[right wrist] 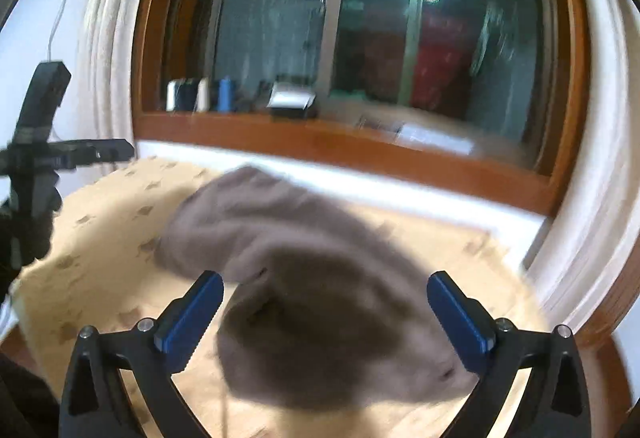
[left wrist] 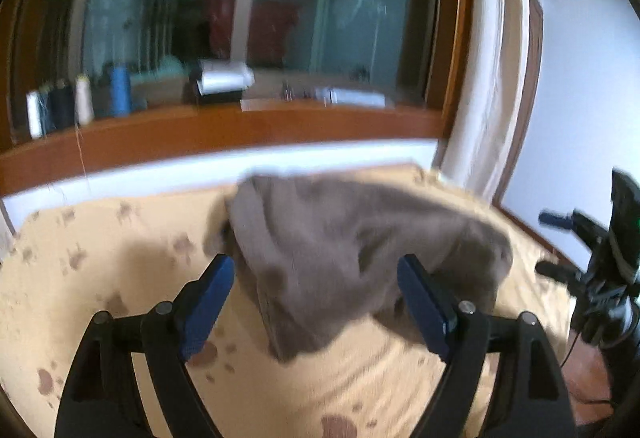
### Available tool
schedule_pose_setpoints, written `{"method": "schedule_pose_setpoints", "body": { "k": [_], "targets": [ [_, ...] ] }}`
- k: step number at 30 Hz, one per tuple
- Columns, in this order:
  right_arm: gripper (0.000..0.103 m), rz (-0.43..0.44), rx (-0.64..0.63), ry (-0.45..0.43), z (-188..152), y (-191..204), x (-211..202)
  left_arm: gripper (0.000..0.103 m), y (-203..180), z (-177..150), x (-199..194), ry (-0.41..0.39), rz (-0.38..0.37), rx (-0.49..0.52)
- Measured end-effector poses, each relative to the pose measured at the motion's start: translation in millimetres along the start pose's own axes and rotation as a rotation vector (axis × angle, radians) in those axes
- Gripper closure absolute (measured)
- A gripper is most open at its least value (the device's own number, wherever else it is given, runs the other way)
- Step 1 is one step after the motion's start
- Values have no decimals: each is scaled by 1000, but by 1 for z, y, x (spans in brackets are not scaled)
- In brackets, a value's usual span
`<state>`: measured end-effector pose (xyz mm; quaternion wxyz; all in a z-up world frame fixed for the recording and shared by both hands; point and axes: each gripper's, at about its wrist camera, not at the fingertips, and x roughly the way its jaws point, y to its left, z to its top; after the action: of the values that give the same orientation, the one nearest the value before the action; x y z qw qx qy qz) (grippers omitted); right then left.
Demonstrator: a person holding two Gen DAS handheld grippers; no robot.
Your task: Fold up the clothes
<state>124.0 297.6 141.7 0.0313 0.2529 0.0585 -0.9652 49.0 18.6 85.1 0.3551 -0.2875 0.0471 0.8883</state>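
Left wrist view: spools of thread (left wrist: 80,104), white, dark and blue, stand on the brown wooden window sill (left wrist: 224,130) at far left. Below it, the cream bedspread with brown paw prints (left wrist: 100,278) covers the bed. The left tongs (left wrist: 316,304) stand wide, pads clear of any cloth. The crumpled grey fabric garment (left wrist: 340,250) lies blurred beyond and between the blue pads, toward the far edge of the bed. At the right edge, the other black tool (left wrist: 600,270) shows.

Right wrist view: the black tool (right wrist: 36,158) shows at left. The right tongs (right wrist: 326,316) stand wide, gripping nothing. The garment (right wrist: 304,278) is heaped between them, stretching toward the bed's far left corner. A pale curtain (right wrist: 592,222) hangs at right.
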Motion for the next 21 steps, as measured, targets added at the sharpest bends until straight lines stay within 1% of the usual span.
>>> {"method": "schedule_pose_setpoints", "body": {
  "k": [3, 6, 9, 13, 15, 16, 17, 19, 21],
  "targets": [
    [0, -27, -16, 42, -13, 0, -5, 16, 2, -24, 25, 95, 6, -8],
    [0, -50, 23, 32, -28, -12, -29, 16, 8, -39, 44, 159, -2, -41],
    [0, -90, 46, -50, -26, -20, -67, 16, 11, -49, 59, 200, 4, -56],
    [0, -231, 39, -233, -15, -22, -139, 16, 15, -52, 74, 229, 15, -65],
    [0, -273, 51, -283, -13, -24, -159, 16, 15, -51, 84, 248, 2, -78],
    [0, -269, 53, -276, -14, -25, -160, 16, 15, -51, 89, 258, -4, -86],
    [0, -247, 51, -244, -15, -24, -153, 16, 14, -51, 94, 266, -9, -90],
    [0, -218, 8, -171, -21, -16, -130, 16, 11, -48, 102, 276, -8, -91],
    [0, -202, -37, -120, -30, -3, -103, 16, 9, -45, 110, 287, 0, -93]
  ]
}}
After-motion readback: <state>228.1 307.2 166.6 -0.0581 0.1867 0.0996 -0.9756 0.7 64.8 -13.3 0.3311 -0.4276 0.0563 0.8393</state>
